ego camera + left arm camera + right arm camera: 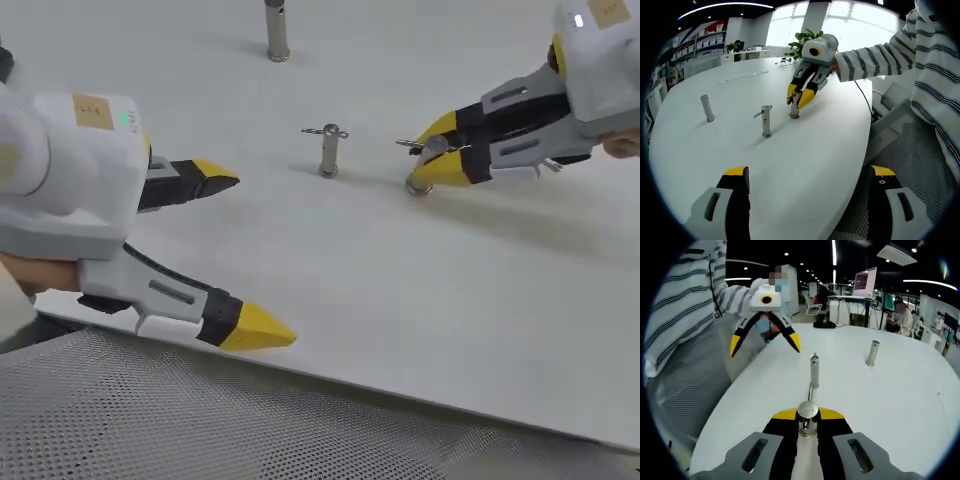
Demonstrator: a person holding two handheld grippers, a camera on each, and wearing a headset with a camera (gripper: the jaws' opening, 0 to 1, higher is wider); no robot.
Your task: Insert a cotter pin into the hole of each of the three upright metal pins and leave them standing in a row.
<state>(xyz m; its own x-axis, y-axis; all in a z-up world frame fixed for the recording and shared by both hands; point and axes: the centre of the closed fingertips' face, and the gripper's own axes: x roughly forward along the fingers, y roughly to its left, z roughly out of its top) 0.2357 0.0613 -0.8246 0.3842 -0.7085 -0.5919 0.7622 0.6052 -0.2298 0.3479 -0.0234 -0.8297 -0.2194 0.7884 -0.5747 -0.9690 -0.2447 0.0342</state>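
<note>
Table (330, 300): three pins in a row, far-left to near-right. Your left gripper (237, 252) sits near-left, jaws spread wide, nothing in them. Your right gripper (432, 152) is on the right pin (417, 184), jaws almost closed on the second cotter pin (408, 144) at its head. It looks part-way through the hole, though it's too small to be sure. The middle pin (329, 155) has its fitted cotter pin (322, 131); the far pin (277, 30) looks bare. So you're on pin two of three. Next: push it home square and release without tipping the pin.

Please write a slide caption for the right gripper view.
Right gripper closed on the nearest metal pin; beyond, the middle pin, far pin and open left gripper.
</note>
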